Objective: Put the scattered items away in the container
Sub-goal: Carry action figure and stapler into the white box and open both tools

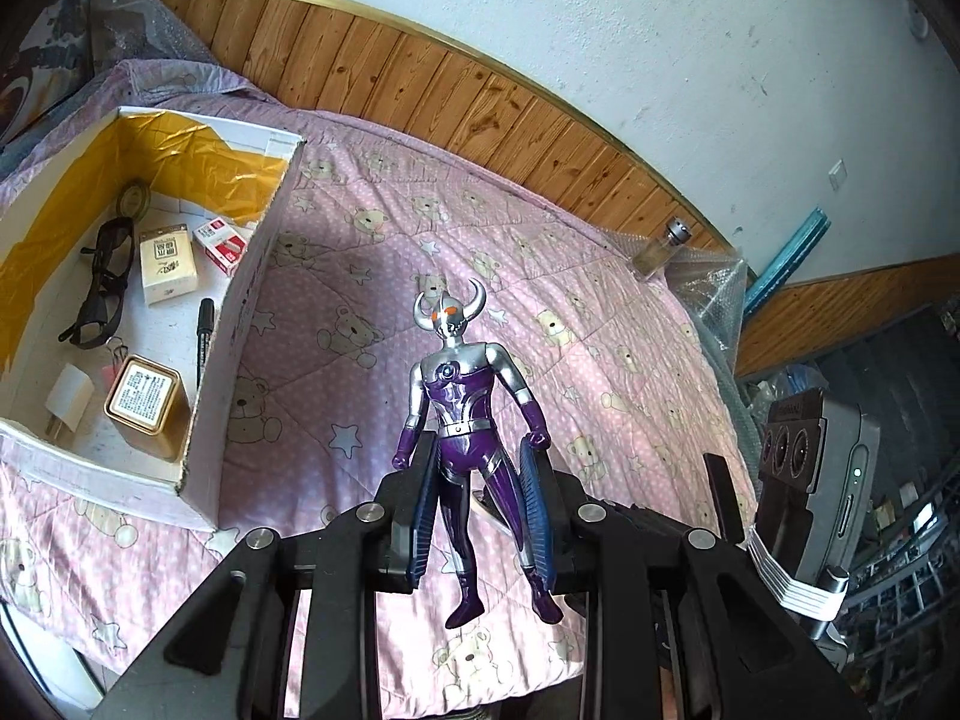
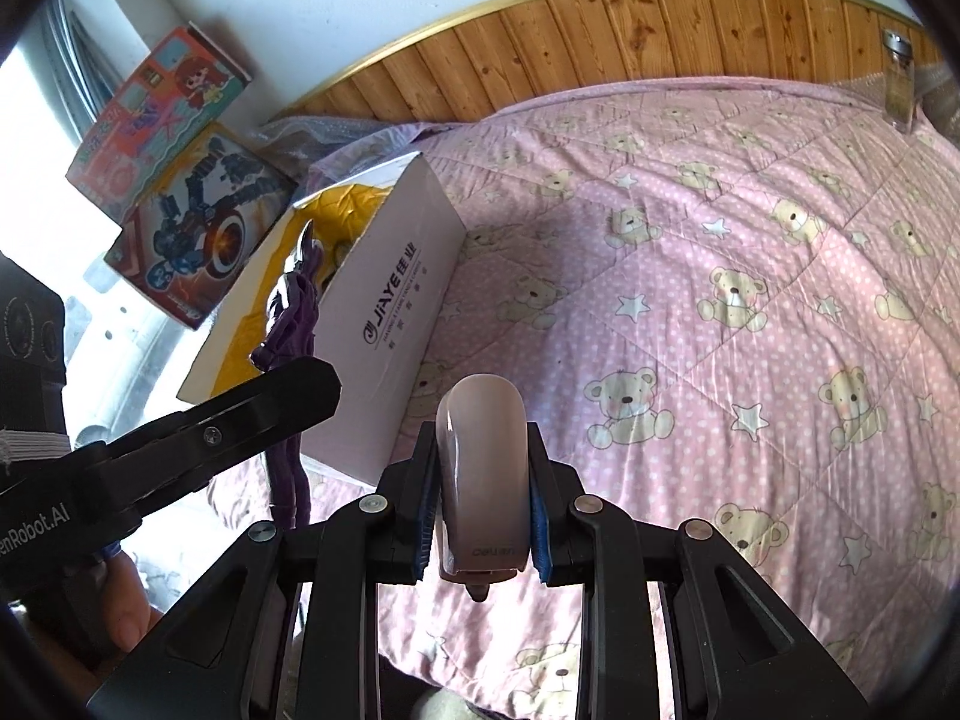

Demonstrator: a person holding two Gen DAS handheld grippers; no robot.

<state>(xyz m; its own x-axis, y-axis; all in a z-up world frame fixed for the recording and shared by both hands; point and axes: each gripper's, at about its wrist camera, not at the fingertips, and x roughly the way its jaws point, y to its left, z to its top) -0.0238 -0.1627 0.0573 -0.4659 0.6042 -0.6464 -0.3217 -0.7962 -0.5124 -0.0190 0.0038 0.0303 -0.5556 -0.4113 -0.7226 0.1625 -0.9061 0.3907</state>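
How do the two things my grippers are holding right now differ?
The left gripper holds a purple and silver horned toy figure, gripped at its hips; the right gripper holds a smooth grey-beige stapler, gripped by its sides. The figure has limbs; the stapler is one rounded block. Both are lifted off the pink quilt.

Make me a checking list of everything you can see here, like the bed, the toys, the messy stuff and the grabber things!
Surface: pink teddy-bear quilt on a bed.
Job's things: purple and silver action figure held by the left gripper; grey stapler held by the right gripper; open white box already holding sunglasses, a marker, a gold tin, a charger plug and small cartons.
Clutter: glass jar at the quilt's far edge.
Grippers: both jaws shut on their items.
Cables: nothing seen.
Surroundings: wooden headboard, white wall, two toy boxes.
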